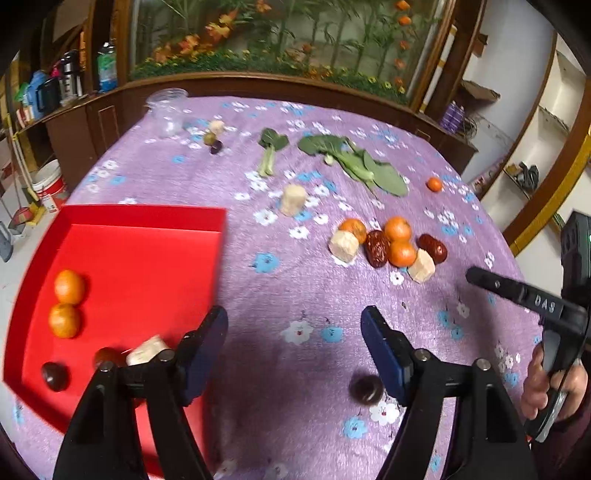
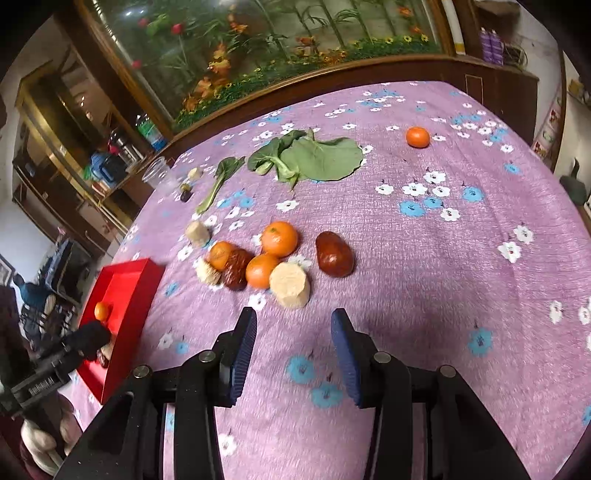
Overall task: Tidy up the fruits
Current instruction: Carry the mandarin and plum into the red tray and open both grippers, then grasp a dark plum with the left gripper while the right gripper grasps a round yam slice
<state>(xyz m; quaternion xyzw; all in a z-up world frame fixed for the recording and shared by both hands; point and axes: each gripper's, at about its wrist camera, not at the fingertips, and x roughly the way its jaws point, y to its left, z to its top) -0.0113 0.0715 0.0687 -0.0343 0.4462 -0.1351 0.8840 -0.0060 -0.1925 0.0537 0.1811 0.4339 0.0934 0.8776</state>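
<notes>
Underneath, a purple plush cloth with white and blue flowers (image 2: 424, 258) covers the table, a glass-fronted wooden cabinet of artificial plants (image 1: 280, 40) behind at twelve o'clock. Small oranges, red dates and pale chunks (image 2: 266, 258) cluster mid-cloth; the shallow red tray (image 1: 147, 218) sits at nine o'clock. Left gripper (image 1: 294, 325) and right gripper (image 2: 293, 330) both gape, empty.

A table (image 1: 295, 369) carries a purple cloth printed with white and blue flowers. Behind it, a dark wooden cabinet (image 1: 258, 85) supports a large glass panel (image 1: 280, 33) showing bamboo and orange flowers. White recessed shelves (image 1: 546, 122) stand at right. Cluttered wooden shelving (image 2: 66, 147) stands at left.
</notes>
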